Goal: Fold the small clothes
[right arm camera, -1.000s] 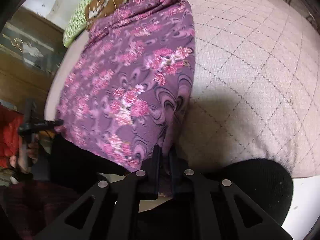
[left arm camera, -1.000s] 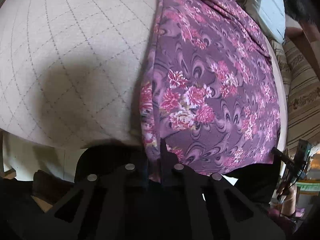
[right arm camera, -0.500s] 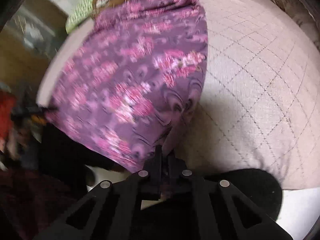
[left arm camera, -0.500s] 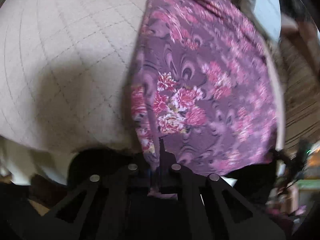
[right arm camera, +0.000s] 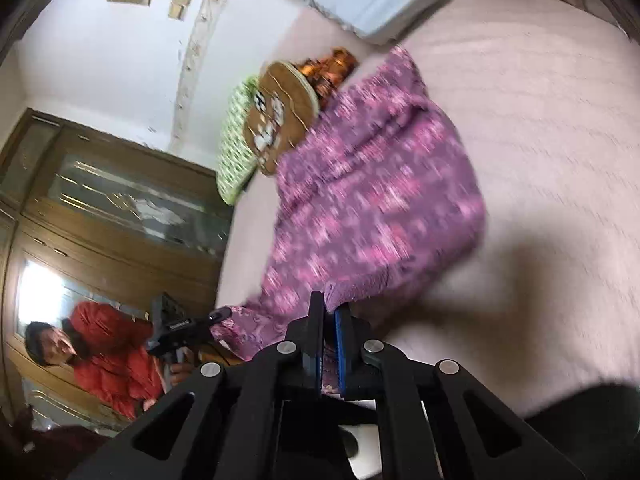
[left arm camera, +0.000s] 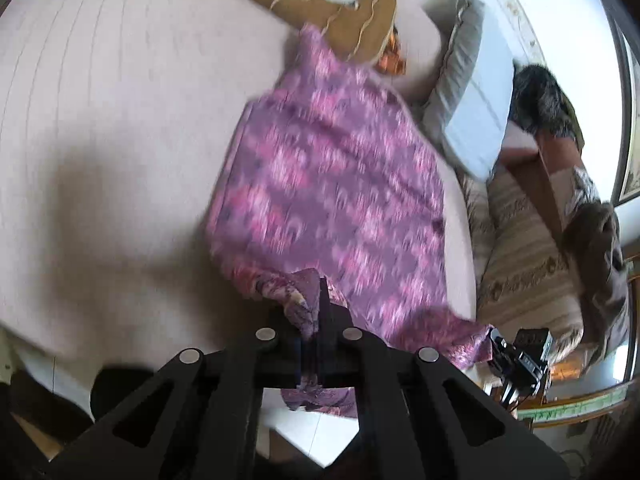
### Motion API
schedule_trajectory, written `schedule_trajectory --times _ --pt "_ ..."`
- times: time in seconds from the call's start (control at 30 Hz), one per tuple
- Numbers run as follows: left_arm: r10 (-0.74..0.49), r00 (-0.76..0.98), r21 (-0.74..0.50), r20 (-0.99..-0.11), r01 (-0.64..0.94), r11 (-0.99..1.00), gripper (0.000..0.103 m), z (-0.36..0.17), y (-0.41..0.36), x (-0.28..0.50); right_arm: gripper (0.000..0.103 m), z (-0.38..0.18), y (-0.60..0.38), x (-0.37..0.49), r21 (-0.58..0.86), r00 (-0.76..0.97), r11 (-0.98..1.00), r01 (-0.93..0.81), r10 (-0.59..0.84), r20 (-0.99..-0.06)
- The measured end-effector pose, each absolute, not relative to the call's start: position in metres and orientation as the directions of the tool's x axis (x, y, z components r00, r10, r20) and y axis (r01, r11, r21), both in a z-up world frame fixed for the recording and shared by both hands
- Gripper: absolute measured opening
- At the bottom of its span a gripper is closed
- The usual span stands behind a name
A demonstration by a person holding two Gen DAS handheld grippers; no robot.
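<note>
Both the left gripper and the right gripper pinch the near corners of the purple flowery cloth on the pale quilted bed, lifting it; next, I think, carry those corners over to the far end.

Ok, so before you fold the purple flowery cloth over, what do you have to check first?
1. Left gripper pinching a near corner of the purple cloth: ok.
2. Right gripper pinching the other near corner: ok.
3. Near edge lifted off the bed: ok.
4. Far end of the cloth lying flat: not ok, it looks bunched beside the brown cushion.
5. Bare bed to lay the fold on: ok.
6. Cloth free of wrinkles: cannot tell, the pictures are blurred.
</note>
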State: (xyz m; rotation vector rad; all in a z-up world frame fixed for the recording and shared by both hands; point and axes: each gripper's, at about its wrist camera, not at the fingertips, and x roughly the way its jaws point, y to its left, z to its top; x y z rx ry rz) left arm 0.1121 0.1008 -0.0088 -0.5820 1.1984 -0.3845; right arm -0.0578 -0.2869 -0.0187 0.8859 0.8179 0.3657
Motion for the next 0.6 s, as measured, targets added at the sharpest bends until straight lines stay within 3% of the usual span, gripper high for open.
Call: schedule_trajectory --times 0.27,0.6 --pt "-0.539 0.4 -0.608 -0.742 -0.061 0.792 0.002 -0.001 0.092 0.201 0.004 0.002 -0.314 0.028 0.807 0.732 0.591 0.007 0.547 -0.407" --pt "-0.501 0.421 -0.588 -0.756 -0.102 0.802 0.002 -0.013 0.059 0.321 0.005 -0.016 -0.352 0.141 0.843 0.778 0.537 0.046 0.51 -0.367"
